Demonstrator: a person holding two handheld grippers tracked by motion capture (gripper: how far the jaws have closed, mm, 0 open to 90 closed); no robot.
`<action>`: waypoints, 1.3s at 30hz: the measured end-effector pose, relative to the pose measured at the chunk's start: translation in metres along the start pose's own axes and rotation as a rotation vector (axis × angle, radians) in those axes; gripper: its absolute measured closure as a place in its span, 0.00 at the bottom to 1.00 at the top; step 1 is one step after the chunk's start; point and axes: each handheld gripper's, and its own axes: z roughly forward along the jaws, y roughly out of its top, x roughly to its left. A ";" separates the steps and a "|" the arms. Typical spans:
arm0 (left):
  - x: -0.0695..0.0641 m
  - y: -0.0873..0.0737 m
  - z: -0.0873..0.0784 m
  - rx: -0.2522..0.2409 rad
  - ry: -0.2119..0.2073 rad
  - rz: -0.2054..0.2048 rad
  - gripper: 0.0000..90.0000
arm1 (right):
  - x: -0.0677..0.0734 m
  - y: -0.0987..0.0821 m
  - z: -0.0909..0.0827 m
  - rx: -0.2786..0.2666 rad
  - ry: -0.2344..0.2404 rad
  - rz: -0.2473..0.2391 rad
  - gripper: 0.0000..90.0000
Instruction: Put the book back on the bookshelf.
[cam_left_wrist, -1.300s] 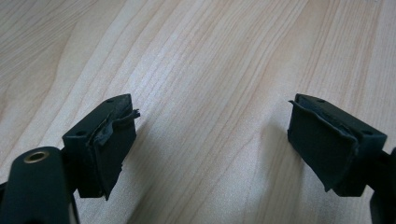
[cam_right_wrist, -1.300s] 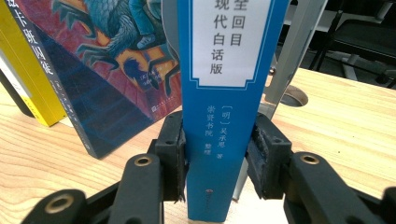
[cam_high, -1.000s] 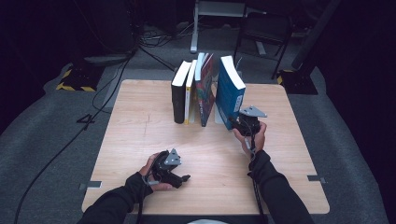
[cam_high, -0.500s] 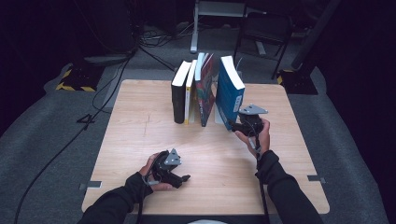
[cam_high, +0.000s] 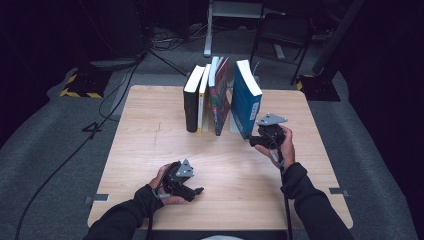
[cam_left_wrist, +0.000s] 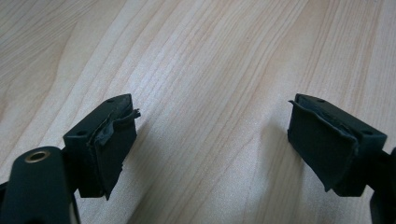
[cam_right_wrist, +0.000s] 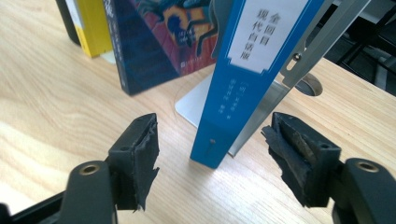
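A: Left side first. Our left gripper (cam_high: 196, 190) sits low at the near edge of the table (cam_high: 150, 150), same place as a second ago. In the left gripper view its jaws stand wide apart with bare wood between them, so released, holding nothing

B: Noted. Middle of the table?

A: The row of books: a black book (cam_high: 191, 106) and a yellow book (cam_high: 202, 102) upright and touching, then a red-covered book (cam_high: 220, 100) leaning right. None of these has shifted since the earlier frames

B: And the blue book?

A: The blue book (cam_high: 245, 100) stands at the right end of the row, tilted, its foot on the table and its back against a metal bookend (cam_right_wrist: 280, 88). Our right gripper (cam_high: 256, 141) is just in front of its lower spine. The jaws have just been opening; in the right gripper view the spine (cam_right_wrist: 243, 88) sits between the pads with clear gaps either side, so nothing is pressed

B: What do we make of that?

A: We read it as a release: the book looks placed and is standing on its own against the support. The hand has also lifted a little from where it was. We judge the next move is to back straight out without clipping the spine, since the tilt could let it slide
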 end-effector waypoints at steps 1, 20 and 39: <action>0.000 0.000 0.000 0.000 0.000 0.000 0.18 | 0.000 0.000 -0.001 0.005 0.009 -0.007 0.36; 0.000 0.000 0.000 0.000 0.000 -0.001 0.18 | -0.005 -0.023 -0.025 0.069 0.038 -0.095 0.36; 0.000 0.000 0.000 0.000 0.000 0.001 0.18 | -0.007 -0.044 -0.052 0.082 0.038 -0.132 0.34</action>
